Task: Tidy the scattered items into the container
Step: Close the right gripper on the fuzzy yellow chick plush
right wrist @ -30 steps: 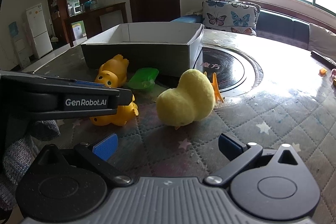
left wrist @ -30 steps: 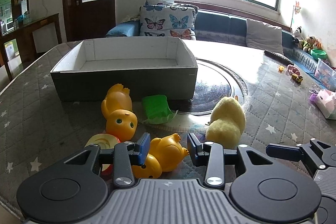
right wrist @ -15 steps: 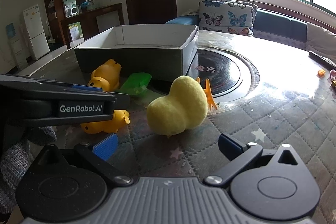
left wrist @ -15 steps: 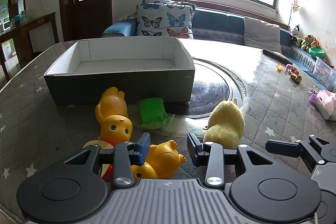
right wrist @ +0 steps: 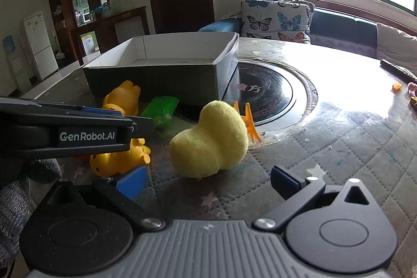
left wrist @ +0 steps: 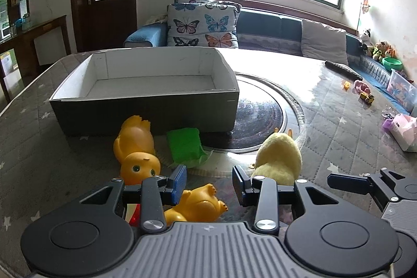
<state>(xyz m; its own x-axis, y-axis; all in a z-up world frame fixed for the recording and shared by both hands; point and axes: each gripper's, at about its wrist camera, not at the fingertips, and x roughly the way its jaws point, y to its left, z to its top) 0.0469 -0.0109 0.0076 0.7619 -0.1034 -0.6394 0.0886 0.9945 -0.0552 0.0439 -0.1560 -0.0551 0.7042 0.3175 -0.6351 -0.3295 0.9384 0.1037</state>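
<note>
Since my left gripper (left wrist: pixel 208 181) hangs released over the small duck (left wrist: pixel 198 205), closing could squirt it sideways; my right gripper (right wrist: pixel 207 180), also released, faces the plush chick (right wrist: pixel 208 140).

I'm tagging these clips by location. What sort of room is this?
Most likely a home living or dining room: a sofa with butterfly cushions under the window, a fridge in the next room, and toys on a quilted round table.
</note>
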